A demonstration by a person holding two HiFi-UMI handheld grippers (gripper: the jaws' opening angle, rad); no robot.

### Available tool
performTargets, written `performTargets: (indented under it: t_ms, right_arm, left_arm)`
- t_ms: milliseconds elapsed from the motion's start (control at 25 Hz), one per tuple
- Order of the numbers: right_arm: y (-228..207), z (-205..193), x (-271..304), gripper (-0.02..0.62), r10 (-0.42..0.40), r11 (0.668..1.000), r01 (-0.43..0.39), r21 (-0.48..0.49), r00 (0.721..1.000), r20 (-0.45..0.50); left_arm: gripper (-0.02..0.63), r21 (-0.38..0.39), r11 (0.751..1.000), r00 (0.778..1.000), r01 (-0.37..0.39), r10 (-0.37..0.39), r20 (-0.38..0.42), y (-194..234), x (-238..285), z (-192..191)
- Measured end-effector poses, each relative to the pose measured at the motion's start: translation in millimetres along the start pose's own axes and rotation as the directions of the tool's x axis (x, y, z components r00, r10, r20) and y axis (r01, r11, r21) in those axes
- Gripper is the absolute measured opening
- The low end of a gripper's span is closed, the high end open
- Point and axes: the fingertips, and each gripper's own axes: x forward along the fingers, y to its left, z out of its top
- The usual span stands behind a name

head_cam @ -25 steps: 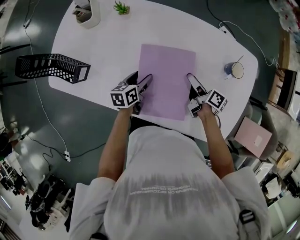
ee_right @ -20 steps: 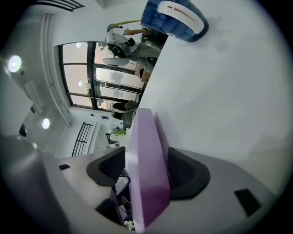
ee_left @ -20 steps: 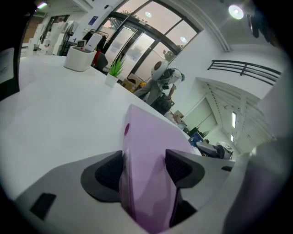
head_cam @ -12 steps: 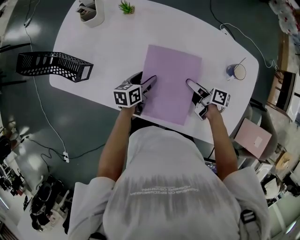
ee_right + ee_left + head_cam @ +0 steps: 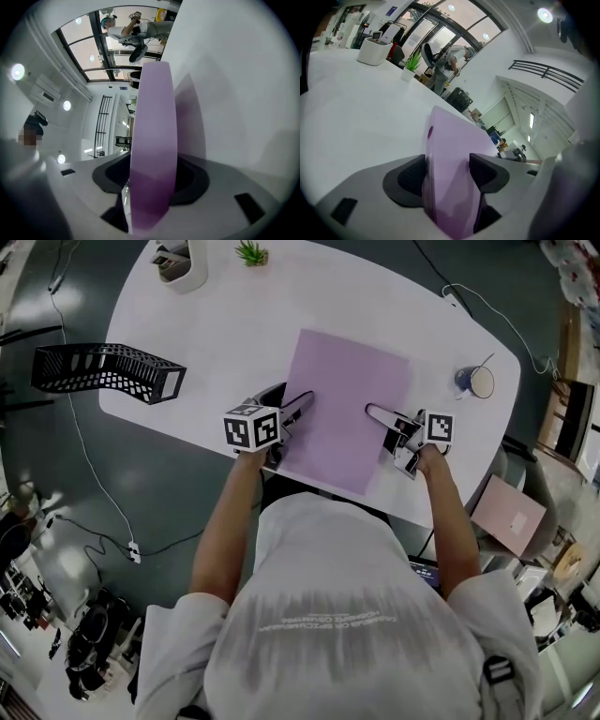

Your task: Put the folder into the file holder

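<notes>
Purple folder (image 5: 349, 399) is lying on the white worktop (image 5: 216, 324), well apart from the black file holder (image 5: 103, 373). I am pinching its left edge in my left tool (image 5: 303, 402). My right tool (image 5: 371, 412), whose jaws have just been closing, is gripping its right edge.

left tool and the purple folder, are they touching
Touching. The left gripper view shows the left tool shut on the folder, pressing it from both sides with no gap.

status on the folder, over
left tool shut on folder, left edge; right tool jaws just closing onto right edge. folder on table, not yet in file holder. nothing in the way.
</notes>
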Motion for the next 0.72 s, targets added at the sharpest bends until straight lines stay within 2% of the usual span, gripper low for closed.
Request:
performTargets:
  t_ms: [40, 160, 280, 320, 440, 600, 720]
  right_arm:
    - [2.2, -0.9, 3.2, 0.243, 0.018, 1.0, -0.018, 0.002, 1.0, -0.004]
    - [6.0, 3.0, 11.1, 0.244, 0.039, 0.999, -0.039, -0.008, 0.999, 0.015]
    - [4.3, 7.6, 16.7, 0.229, 0.005, 1.0, -0.004, -0.029, 0.999, 0.033]
    - [3.3, 7.3, 18.0, 0.206, -0.013, 0.999, 0.014, -0.035, 1.0, 0.027]
    - [3.0, 5.0, 21.0, 0.202, -0.032, 0.998, 0.032, -0.045, 0.999, -0.001]
    - [1.6, -1.7, 23.6, 0.186, -0.026, 1.0, 0.026, -0.005, 0.999, -0.03]
    - [0.7, -5.1, 20.2, 0.169, -0.033, 0.999, 0.033, 0.021, 0.999, -0.012]
  left_arm:
    - [0.302, 0.002, 1.0, 1.0, 0.002, -0.002, -0.002, -0.2, 0.1, -0.4]
    - [0.302, 0.0, 1.0, 1.0, 0.007, -0.007, -0.005, -0.7, 0.8, 0.0]
    - [0.304, -0.006, 1.0, 1.0, -0.002, 0.002, 0.002, -0.2, 0.3, 0.3]
    - [0.302, -0.006, 1.0, 1.0, -0.005, 0.005, 0.005, -0.2, 0.0, 0.2]
    - [0.302, -0.003, 1.0, 1.0, -0.006, 0.006, 0.005, -0.9, 0.0, 0.3]
    - [0.302, 0.013, 1.0, 1.0, -0.007, 0.007, -0.003, -1.1, 1.1, -0.9]
    - [0.302, 0.025, 1.0, 1.0, 0.007, -0.007, -0.016, -2.1, 3.1, -1.6]
